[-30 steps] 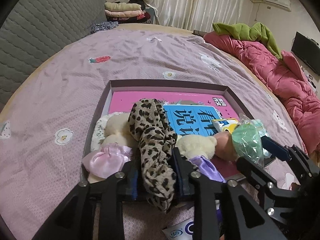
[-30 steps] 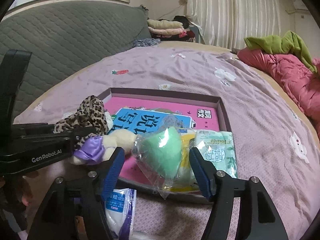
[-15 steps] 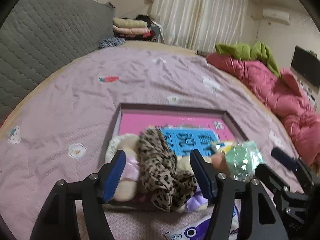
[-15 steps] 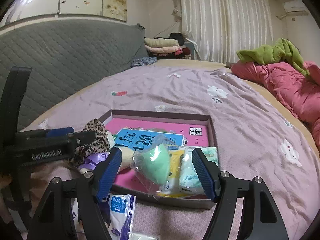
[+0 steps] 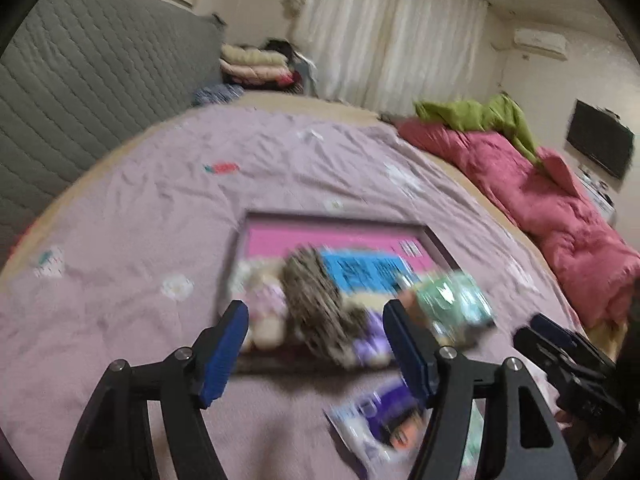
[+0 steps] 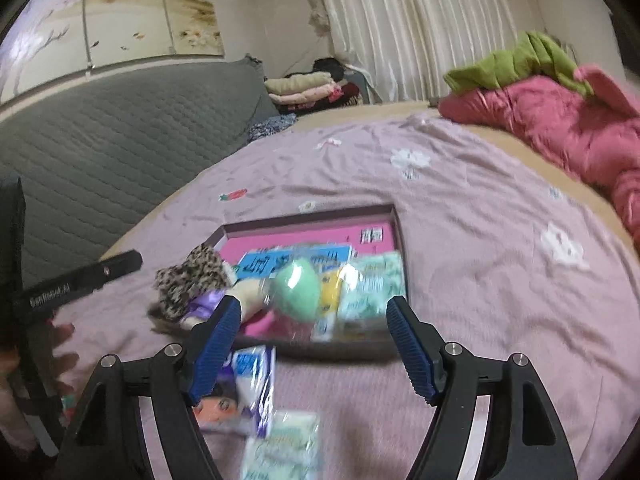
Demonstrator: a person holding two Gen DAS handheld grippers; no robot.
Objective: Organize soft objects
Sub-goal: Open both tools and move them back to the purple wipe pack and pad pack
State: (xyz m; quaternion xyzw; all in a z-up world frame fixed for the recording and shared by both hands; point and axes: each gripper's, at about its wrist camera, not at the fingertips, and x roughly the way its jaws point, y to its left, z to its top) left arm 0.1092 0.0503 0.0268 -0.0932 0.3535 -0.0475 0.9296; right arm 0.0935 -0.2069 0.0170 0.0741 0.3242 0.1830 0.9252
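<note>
A shallow box (image 5: 436, 245) with a pink lining lies on the mauve bedspread. In it are a leopard-print cloth (image 5: 312, 294), a plush bear in pink (image 5: 267, 300), a bear in purple (image 5: 372, 342) and a green soft thing in a clear bag (image 6: 300, 292) beside a green tissue pack (image 6: 372, 286). My left gripper (image 5: 313, 312) hovers short of the box, its jaws opening with nothing between the pads. My right gripper (image 6: 313, 306) also hangs back, jaws opening and holding nothing. Both views are blurred.
A purple-and-white packet (image 6: 250, 384) and a green pack (image 6: 284, 448) lie on the bedspread just in front of the box. A pink quilt (image 5: 540, 208) with a green cloth (image 5: 480, 114) runs along the right. A grey padded headboard (image 5: 88, 92) stands at the left.
The left gripper let go of the leopard cloth, opened wide and drew back and up. The right gripper widened away from the bagged green thing and pulled back too.
</note>
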